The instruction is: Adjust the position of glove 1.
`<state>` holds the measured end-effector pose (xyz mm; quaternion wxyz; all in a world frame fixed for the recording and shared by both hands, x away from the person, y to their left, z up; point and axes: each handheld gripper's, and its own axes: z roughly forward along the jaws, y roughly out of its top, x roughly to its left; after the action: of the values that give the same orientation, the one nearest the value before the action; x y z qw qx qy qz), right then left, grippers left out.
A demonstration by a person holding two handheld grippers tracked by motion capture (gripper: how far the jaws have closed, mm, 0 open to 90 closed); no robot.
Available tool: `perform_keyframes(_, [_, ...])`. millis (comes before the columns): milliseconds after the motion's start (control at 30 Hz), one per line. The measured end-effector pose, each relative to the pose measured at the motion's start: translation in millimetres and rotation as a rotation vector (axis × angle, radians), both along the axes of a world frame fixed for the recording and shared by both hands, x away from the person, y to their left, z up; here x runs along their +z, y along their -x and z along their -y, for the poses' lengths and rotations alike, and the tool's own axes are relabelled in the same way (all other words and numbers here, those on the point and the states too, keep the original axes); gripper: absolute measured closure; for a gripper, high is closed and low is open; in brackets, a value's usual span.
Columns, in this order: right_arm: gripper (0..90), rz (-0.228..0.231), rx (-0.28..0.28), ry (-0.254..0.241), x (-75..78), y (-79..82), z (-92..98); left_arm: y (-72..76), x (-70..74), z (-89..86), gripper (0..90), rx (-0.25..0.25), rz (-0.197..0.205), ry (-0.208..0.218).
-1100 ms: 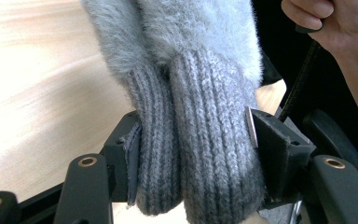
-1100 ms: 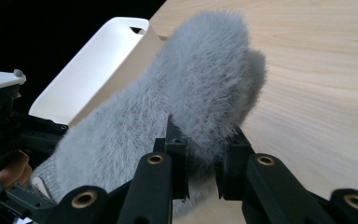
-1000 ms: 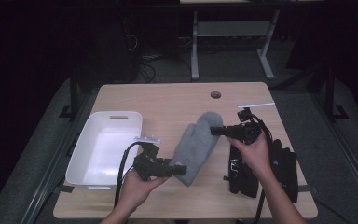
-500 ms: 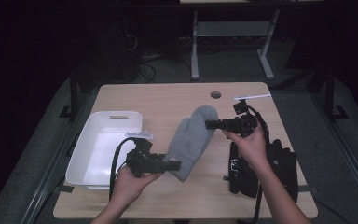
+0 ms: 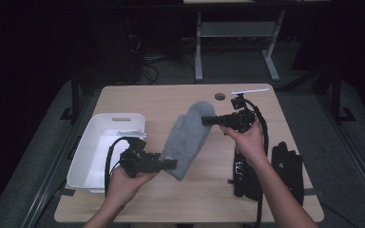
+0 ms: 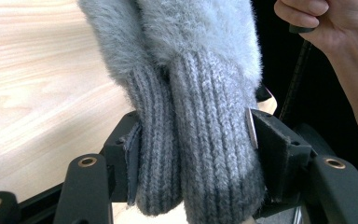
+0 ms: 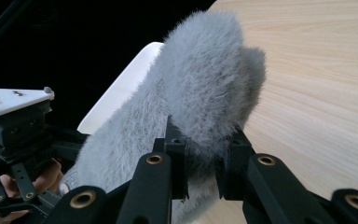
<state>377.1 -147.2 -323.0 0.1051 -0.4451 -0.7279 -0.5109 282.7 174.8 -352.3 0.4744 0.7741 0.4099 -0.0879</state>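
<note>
- Grey mitten [image 5: 186, 137] hung stretched between the two tools, clear of the counter [image 5: 190, 204] and slanting from its knitted cuff near the person up to its fluffy tip farther off
- Left hand-held gripper [image 5: 171, 164] was clamped on the ribbed cuff; in the left gripper view the pads pressed the knit [image 6: 196, 154] from both sides
- Right hand-held gripper [image 5: 206, 120] pinched the fluffy tip [image 7: 209, 93], its jaws closed tight on the pile
- Against the earlier high views, the mitten had come up off the wood and shifted toward the white bin [image 5: 88, 156]; both hands had risen and moved that way together, with the grips unchanged
- That read as a carry under way: the mitten was lifted and probably headed for the bin, which held little that could be made out
- Black gloves [image 5: 287, 164] and another dark item [image 5: 244, 178] lay on the counter by the right forearm, untouched
- The two-point hold kept the soft mitten taut, so it should clear the bin's rim without dragging
</note>
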Motion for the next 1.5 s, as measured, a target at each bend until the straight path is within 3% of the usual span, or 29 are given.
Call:
perform_keyframes(500, [76.2,-0.022,0.041,-0.057,7.9,-13.9,-29.3,1.5,7.3,-28.1,39.7,0.054,0.013,0.019])
perform_keyframes(900, [75.7,-0.001,0.086,-0.056,21.2,-23.4,-65.5,6.3,13.5,-57.4,39.5,0.104,0.026,0.03])
perform_keyframes(1500, [75.3,0.009,0.139,-0.049,31.9,-34.4,-102.9,12.1,20.8,-84.5,39.4,0.167,0.031,0.038])
